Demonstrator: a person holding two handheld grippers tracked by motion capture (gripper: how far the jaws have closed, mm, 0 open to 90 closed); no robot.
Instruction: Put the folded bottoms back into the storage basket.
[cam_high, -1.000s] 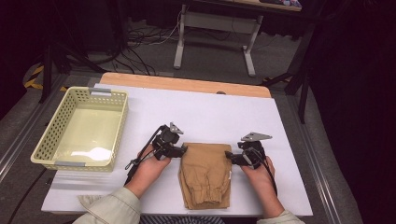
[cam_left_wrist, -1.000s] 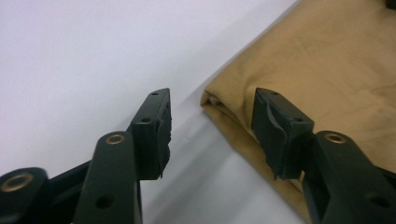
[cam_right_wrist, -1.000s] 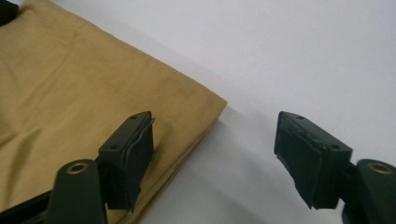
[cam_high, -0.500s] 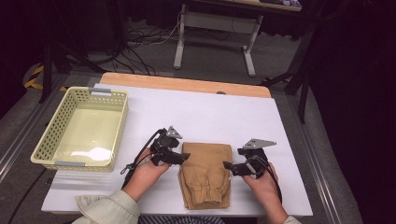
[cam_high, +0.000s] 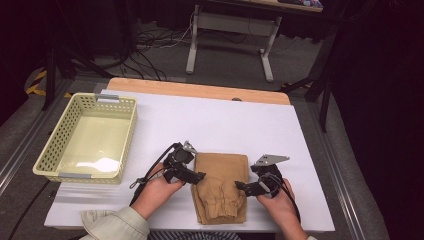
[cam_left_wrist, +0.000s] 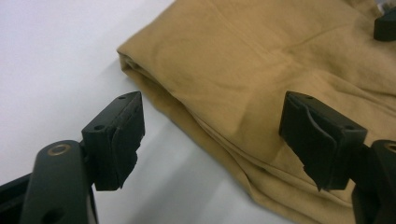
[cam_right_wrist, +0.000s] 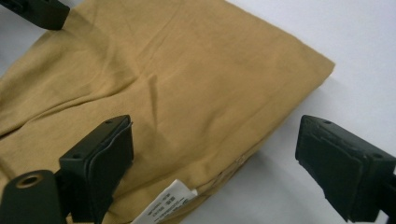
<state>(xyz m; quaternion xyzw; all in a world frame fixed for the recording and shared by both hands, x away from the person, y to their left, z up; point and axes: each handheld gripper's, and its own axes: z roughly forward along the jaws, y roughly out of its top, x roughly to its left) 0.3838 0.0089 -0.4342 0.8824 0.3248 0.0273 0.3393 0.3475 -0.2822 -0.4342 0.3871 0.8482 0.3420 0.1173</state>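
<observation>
White table (cam_high: 210, 120) filled mid-frame in the high view, yellow basket (cam_high: 125, 130) at left edge, nothing in it I could make out. Folded tan trousers (cam_high: 220, 185) lay bottom centre, long axis running up-down in the frame, cuffed end toward the bottom edge. My hands flanked it: left gripper (cam_high: 195, 176) touching or just beside the cloth's left edge, right gripper (cam_high: 242, 186) at its right edge, lower down. Both about equally near, one per side.

Left gripper view: my jaws had just been opening, stood wide, nothing pinched; trousers' (cam_left_wrist: 280, 70) folded edge ran diagonally from upper left to lower right, passing between the pads, cloth lying ahead and right of them.

Right gripper view: jaws also just been opening, wide, holding nothing; trousers (cam_right_wrist: 177, 84) ahead and to the left, corner at upper right, small white label (cam_right_wrist: 169, 201) poking out at the bottom edge by the left pad.

Judgement: fold released; next grab would come sideways at the long edges.
</observation>
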